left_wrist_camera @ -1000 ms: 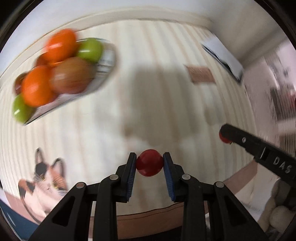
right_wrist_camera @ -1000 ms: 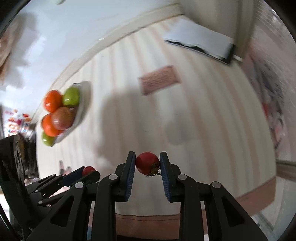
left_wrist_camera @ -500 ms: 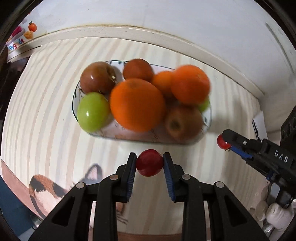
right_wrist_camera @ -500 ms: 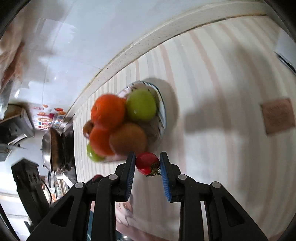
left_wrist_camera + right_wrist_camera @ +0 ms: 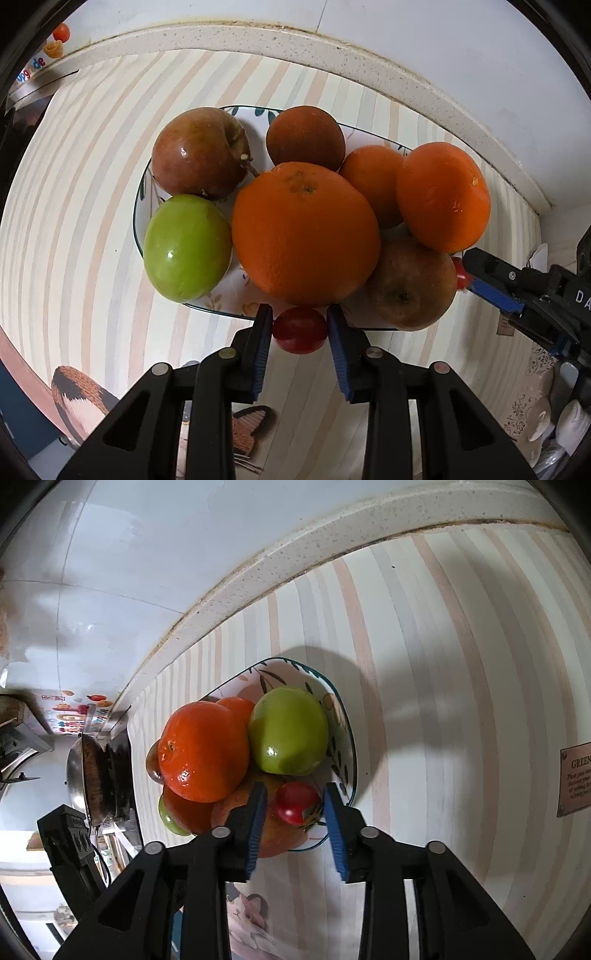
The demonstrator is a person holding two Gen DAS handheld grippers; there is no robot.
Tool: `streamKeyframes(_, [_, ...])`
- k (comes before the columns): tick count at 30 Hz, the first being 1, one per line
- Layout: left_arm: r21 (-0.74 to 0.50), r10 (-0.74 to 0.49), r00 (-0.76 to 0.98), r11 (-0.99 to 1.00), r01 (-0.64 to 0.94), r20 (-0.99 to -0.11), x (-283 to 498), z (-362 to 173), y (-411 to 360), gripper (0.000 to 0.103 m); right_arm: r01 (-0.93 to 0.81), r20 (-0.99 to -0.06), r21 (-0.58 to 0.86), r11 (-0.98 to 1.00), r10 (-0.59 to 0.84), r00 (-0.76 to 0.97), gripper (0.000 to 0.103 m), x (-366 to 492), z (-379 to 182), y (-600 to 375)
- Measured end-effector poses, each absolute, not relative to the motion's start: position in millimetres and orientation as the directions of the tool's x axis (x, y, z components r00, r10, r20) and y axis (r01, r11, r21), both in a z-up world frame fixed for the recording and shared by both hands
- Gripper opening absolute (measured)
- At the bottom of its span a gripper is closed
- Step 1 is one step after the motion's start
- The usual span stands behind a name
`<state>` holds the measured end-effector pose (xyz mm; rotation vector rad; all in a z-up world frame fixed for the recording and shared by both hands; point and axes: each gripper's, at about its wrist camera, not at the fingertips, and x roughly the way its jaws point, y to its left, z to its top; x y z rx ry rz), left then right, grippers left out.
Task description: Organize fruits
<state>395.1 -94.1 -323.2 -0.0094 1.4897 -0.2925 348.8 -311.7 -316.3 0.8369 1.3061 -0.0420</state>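
A leaf-patterned bowl (image 5: 137, 206) holds a heap of oranges and apples: a big orange (image 5: 304, 232), a green apple (image 5: 186, 247) and a red apple (image 5: 201, 151). My left gripper (image 5: 300, 330) hangs over the bowl's near rim. Its jaws are just opening, and the blue pads still touch a small red tomato (image 5: 300, 329). In the right wrist view, my right gripper (image 5: 295, 805) is over the bowl (image 5: 351, 753) with its jaws opening. A second small red tomato (image 5: 297, 803) lies loose between them on a brownish apple (image 5: 280, 834), beside the green apple (image 5: 288, 734).
The bowl sits on a striped tablecloth (image 5: 74, 192) near a pale ledge (image 5: 258, 35) and the wall. A cat picture (image 5: 81, 395) is printed at the cloth's near edge. A wok (image 5: 96, 775) stands at far left and a brown label (image 5: 576, 779) lies at right.
Both grippers swept across the cloth to the bowl and came down close over it. The right jaws widened and now show gaps beside their tomato. The left tomato stays between its pads.
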Motion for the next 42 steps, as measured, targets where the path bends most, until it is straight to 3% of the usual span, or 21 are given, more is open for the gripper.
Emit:
streamKeyframes(7, [-0.194,-0.208,0.058,0.965,0.177,-0.977,396.2,-324.9,-90.4,0.029,0.462,-0.857,0.514,0.723,0.408,0.316,0.059,346.8,-310.8,-317.2])
streamKeyframes(13, [-0.196,-0.212,0.088,0.967,0.161,-0.973,392.9,-326.1,-83.9,0.038,0.453,-0.846,0.530,0.717,0.417,0.331,0.059,341.8,-306.4,-315.6])
streamKeyframes(23, [-0.199,-0.214,0.062,0.961,0.191,-0.975,357.9,-326.3,-59.0,0.037,0.379,-0.854,0.502,0.777,0.375,0.360,0.059,320.6,-277.3,-308.9])
streamKeyframes(31, [-0.196,-0.196,-0.024,0.955,0.224,-0.980,319.7,-351.3,-61.6,0.037,0.385,-0.866,0.485,0.785,0.369,0.338,0.059,289.4,-285.4,-307.3])
streamKeyframes(36, [-0.158,-0.167,0.009,0.950,0.270,-0.986,306.0,-353.6,-65.3,0.028,0.386,-0.877,0.465,0.797,0.355,0.323,0.059,273.0,-292.4,-305.3])
streamKeyframes(42, [-0.177,-0.200,0.067,0.950,0.256,-0.977,318.8,-332.4,-60.9,0.028,0.403,-0.878,0.466,0.788,0.353,0.324,0.059,263.9,-296.9,-307.2])
